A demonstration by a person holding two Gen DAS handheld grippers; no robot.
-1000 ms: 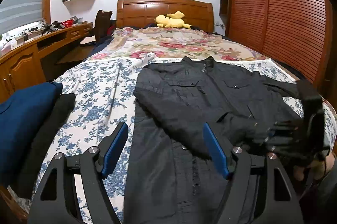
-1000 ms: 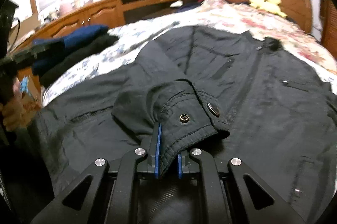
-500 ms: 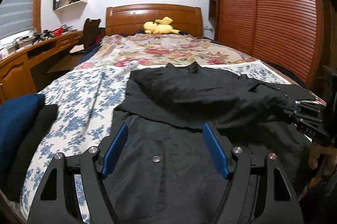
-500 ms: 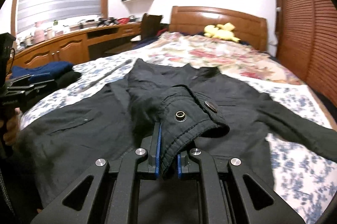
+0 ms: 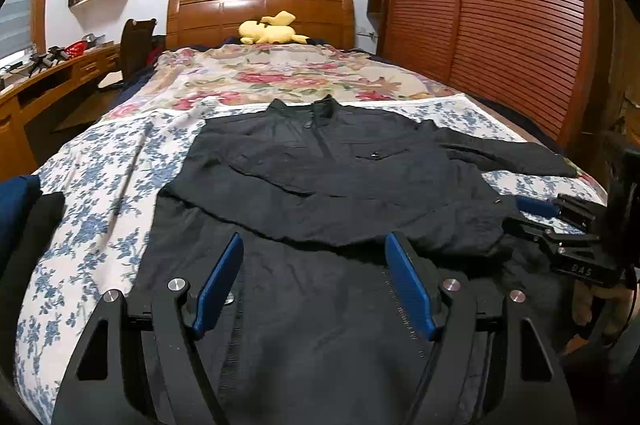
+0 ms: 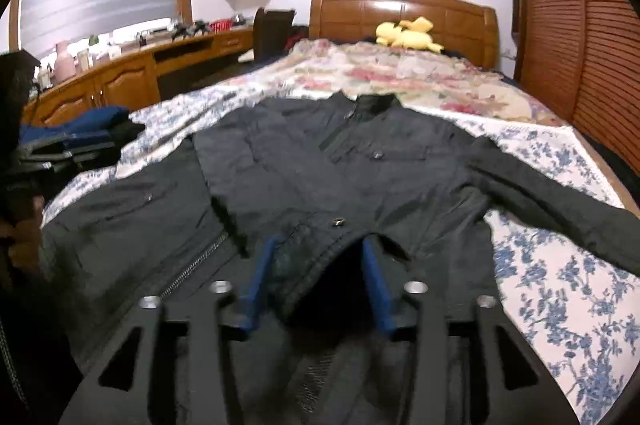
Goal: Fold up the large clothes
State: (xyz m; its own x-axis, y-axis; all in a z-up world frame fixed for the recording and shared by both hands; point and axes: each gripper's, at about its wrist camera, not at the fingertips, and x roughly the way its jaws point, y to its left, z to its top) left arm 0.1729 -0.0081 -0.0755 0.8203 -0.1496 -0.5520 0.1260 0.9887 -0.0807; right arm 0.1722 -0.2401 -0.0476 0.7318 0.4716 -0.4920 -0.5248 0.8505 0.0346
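A black jacket (image 5: 320, 185) lies front up on the bed, collar toward the headboard. One sleeve is folded across its chest, and its cuff (image 6: 316, 237) rests low on the jacket front. My right gripper (image 6: 320, 243) has that cuff between its jaws, which are opening; the pads no longer press on it. From the left wrist view the right gripper (image 5: 516, 215) sits at the jacket's right edge. My left gripper (image 5: 315, 239) hovers open over the jacket's lower front, holding nothing. The other sleeve (image 6: 560, 205) stretches out to the right.
Folded blue and black clothes (image 6: 88, 129) are stacked at the bed's left edge. A yellow plush toy (image 5: 272, 31) lies by the wooden headboard (image 5: 260, 9). A wooden desk (image 6: 120, 77) runs along the left, slatted wardrobe doors (image 5: 500, 25) along the right.
The right gripper carried the cuff across the jacket, then its jaws parted and released it onto the front. The left gripper shifted along the jacket, still open.
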